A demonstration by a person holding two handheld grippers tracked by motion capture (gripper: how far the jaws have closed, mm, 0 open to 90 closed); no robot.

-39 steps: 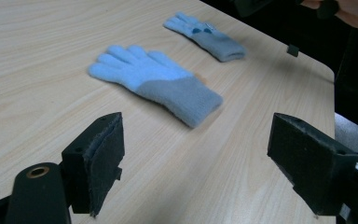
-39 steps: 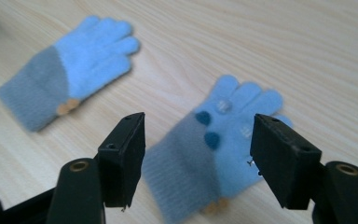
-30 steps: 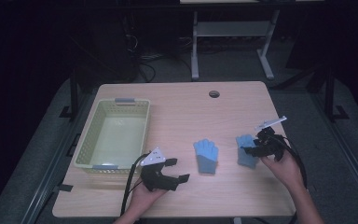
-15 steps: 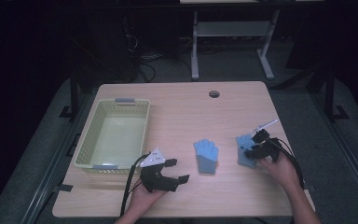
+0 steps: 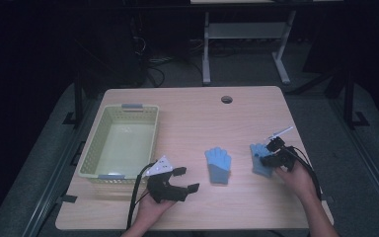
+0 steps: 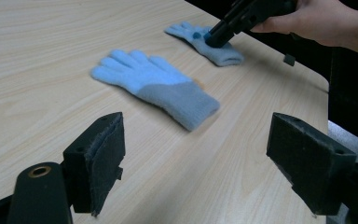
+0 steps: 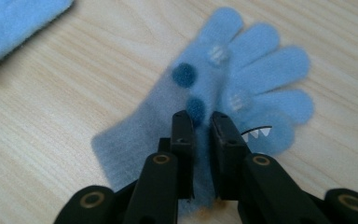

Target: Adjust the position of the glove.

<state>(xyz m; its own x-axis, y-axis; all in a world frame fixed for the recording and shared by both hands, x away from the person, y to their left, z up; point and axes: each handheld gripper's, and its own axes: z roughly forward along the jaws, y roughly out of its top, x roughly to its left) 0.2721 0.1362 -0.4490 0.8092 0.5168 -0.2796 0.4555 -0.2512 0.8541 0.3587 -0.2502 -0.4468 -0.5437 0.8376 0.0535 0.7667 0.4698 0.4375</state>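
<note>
Your left hand-held gripper (image 5: 180, 178) sits at the lower centre-left of the high view, low over the tabletop (image 5: 192, 111), with your left hand (image 5: 150, 210) behind it. Its jaws stand wide apart and hold nothing; in the left gripper view they frame bare wood at the bottom of the frame. A cable (image 5: 137, 190) trails from it toward the lower edge.

Your right hand-held gripper (image 5: 265, 157) is at the lower right of the high view, held by your right hand (image 5: 296, 178). In the right gripper view its jaws are nearly together, pinching the fabric of the right glove (image 7: 223, 88) near the wrist end. This glove lies flat on the tabletop, fingers toward the upper right of that frame, with two dark blue pom-poms (image 7: 183, 74) and small white markings on it.

The plain glove (image 5: 218, 164), light blue with a grey cuff, lies flat at the centre of the high view, between the two grippers and apart from both.

Farther back, at the left of the high view, the pale yellow basket (image 5: 94, 150) stands near the tabletop's left edge. A round hole (image 5: 226, 99) is in the tabletop near the far edge.
</note>
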